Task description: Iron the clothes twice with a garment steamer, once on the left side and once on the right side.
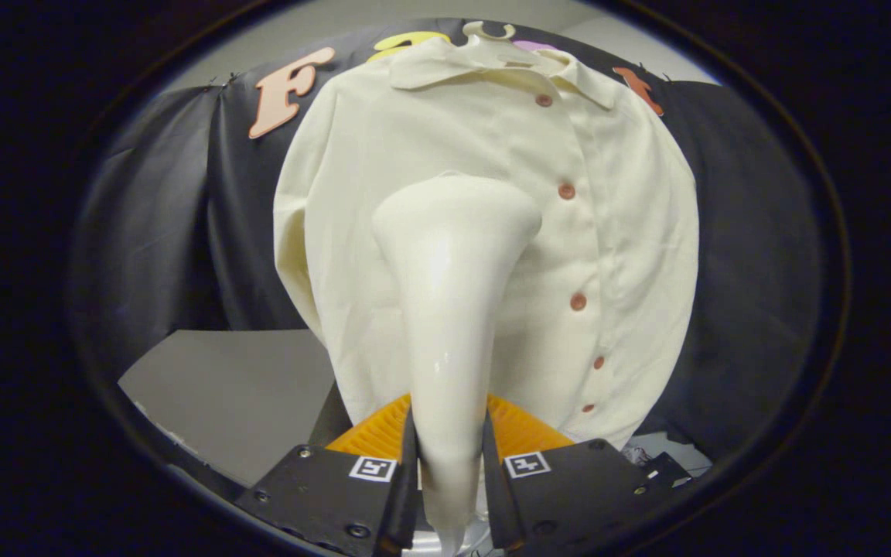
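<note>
A cream shirt (616,232) with a row of brown buttons hangs on a pale hanger (489,35) against the dark cloth wall. My gripper (449,456) is shut on the handle of a cream garment steamer (453,263), both fingers pressing its narrow lower part. The steamer rises straight ahead from between the fingers. Its wide head lies against the shirt's front, on the panel left of the button row, at about chest height. Whether the head touches the cloth or hovers just off it I cannot tell.
A grey table surface (237,387) lies low to the left of the shirt. Dark cloth (739,255) hangs behind and on both sides. Some small items (666,449) lie low to the right of the fingers.
</note>
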Tool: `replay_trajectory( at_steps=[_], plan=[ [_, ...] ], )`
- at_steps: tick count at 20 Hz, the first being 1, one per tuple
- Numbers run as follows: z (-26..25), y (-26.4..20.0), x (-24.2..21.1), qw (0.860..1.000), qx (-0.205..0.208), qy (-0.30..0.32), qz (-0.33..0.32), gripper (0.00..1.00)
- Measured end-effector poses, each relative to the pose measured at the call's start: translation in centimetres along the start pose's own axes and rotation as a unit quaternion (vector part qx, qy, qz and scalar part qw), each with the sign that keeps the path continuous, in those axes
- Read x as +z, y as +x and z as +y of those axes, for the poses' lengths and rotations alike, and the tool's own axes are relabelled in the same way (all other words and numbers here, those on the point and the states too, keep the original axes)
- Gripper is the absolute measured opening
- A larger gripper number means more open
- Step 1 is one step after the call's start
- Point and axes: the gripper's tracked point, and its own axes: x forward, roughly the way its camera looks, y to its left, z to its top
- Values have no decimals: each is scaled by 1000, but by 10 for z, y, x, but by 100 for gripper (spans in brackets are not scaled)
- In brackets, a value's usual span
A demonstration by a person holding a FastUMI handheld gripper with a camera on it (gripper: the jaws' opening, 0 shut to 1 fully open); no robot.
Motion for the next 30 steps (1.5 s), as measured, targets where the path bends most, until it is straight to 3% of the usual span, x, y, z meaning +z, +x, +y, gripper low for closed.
replay_trajectory(
  at_steps=[11, 19, 25, 30],
  plan=[
    [-10, 8, -149, 990, 22, 55, 125, 35],
    [-14, 8, -218, 982, 20, 57, 177, 35],
    [-13, -11, -229, 976, 27, 57, 207, 35],
    [-7, -34, -192, 982, 39, 80, 167, 35]
  ],
)
